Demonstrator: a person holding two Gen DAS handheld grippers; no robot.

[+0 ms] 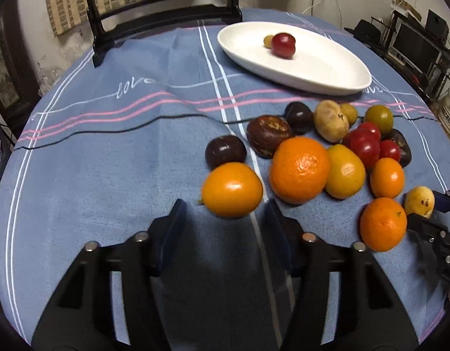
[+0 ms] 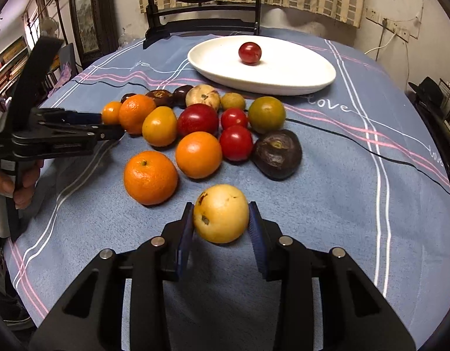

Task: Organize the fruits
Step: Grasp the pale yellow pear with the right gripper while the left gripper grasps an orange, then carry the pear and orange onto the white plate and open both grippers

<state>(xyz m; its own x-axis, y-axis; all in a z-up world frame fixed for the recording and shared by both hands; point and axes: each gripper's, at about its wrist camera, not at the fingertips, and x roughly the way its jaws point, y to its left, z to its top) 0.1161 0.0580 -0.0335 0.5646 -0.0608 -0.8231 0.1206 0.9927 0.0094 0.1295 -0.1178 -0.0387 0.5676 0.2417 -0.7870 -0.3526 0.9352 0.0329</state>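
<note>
An orange (image 1: 232,189) sits between the left gripper (image 1: 225,209) tips, pads touching. The right gripper (image 2: 221,218) clamps a yellow fruit (image 2: 221,213), its stem end facing the camera.

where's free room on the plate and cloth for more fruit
Most of the plate is bare, right of and nearer than the red fruit. The cloth left of the fruit pile is free. The pile itself is crowded.
</note>
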